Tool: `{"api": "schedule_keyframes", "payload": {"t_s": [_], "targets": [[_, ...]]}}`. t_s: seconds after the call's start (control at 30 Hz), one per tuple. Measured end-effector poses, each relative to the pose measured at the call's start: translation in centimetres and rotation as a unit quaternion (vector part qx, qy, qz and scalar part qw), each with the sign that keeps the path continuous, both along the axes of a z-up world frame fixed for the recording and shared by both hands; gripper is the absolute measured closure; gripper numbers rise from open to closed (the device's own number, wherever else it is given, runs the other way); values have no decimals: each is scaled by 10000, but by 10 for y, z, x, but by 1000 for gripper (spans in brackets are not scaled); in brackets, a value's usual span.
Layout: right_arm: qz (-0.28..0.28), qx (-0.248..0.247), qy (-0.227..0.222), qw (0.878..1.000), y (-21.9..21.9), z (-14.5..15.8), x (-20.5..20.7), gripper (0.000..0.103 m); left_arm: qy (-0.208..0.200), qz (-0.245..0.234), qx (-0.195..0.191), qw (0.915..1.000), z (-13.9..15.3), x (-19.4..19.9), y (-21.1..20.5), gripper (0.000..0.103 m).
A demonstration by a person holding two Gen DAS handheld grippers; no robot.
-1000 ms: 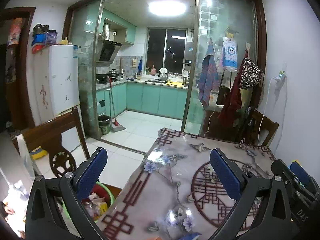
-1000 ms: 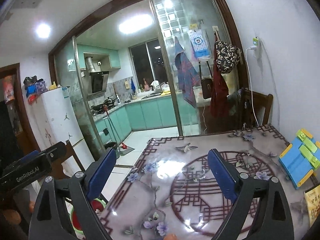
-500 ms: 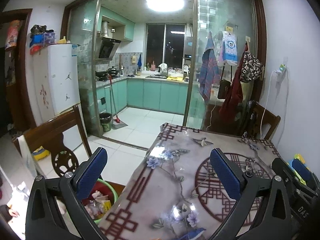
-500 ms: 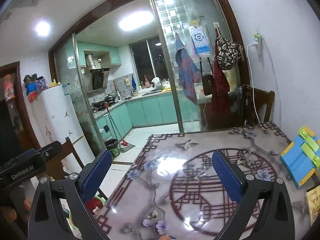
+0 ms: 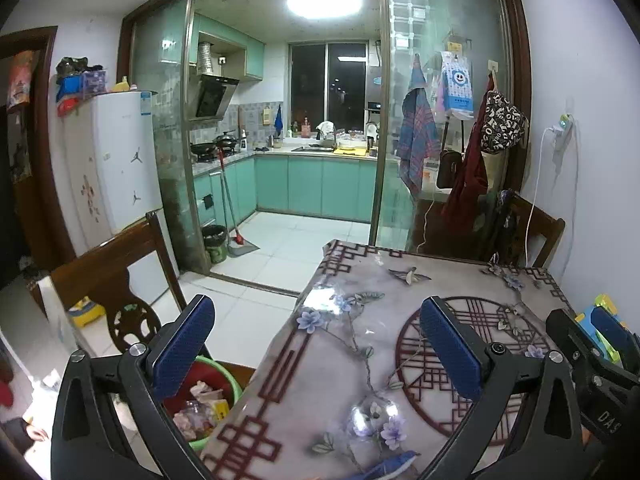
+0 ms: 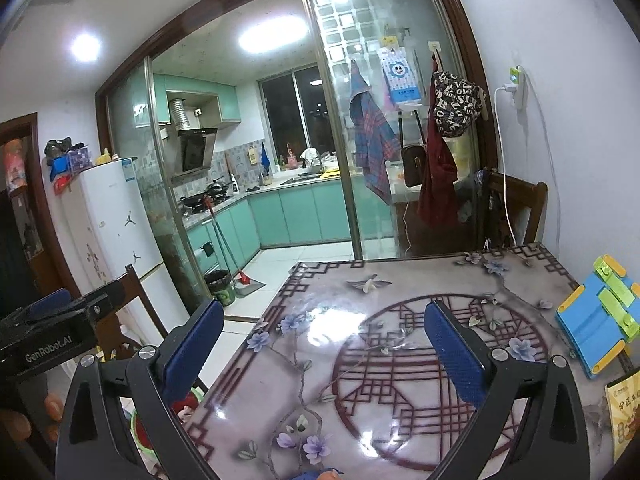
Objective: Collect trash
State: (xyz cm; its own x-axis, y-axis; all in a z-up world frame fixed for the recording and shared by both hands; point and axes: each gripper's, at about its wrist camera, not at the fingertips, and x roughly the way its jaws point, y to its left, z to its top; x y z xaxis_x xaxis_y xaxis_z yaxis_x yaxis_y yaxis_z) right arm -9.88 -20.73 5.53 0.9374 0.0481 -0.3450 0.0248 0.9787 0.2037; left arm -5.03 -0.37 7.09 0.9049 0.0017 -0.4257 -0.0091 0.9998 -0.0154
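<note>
- Left black gripper with blue ribbed pads (image 5: 316, 344): jaws spread wide, nothing between them, touching nothing. It hangs above the near-left edge of the table.
- Right black gripper with blue ribbed pads (image 6: 324, 340): jaws likewise wide apart and empty, held over the table.
- Rectangular table under a glossy floral cover with dark red lattice pattern (image 5: 360, 352): bare between both sets of pads.
- Green round plastic basin (image 5: 236, 390), on the floor just beside the table's left edge, holds the trash: crumpled wrappers and packets (image 5: 204, 404). The left view shows its contents; the right view shows only a sliver of rim (image 6: 140, 436) behind the left pad.
- Right view only: blue and yellow-green folding stand (image 6: 596, 320) and a yellow printed card (image 6: 624, 412) at the table's right edge; the left gripper's body at frame left.
- Dark wooden chair (image 5: 116, 280) stands beyond the basin.
- Far: white refrigerator (image 5: 116, 160), teal kitchen cabinets (image 5: 316, 188) past the glass sliding door.
</note>
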Motion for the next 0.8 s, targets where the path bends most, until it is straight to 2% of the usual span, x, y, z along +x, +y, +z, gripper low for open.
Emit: {"api": "schedule_keyframes", "payload": {"t_s": [0.33, 0.8], "targets": [[-38, -305, -34, 9995, 4, -5, 1, 2, 23, 11, 59, 10000, -1, 1, -1, 0], [-62, -286, 86, 9995, -2, -13, 4, 2, 152, -61, 60, 9998, -5, 9, -10, 0]]}}
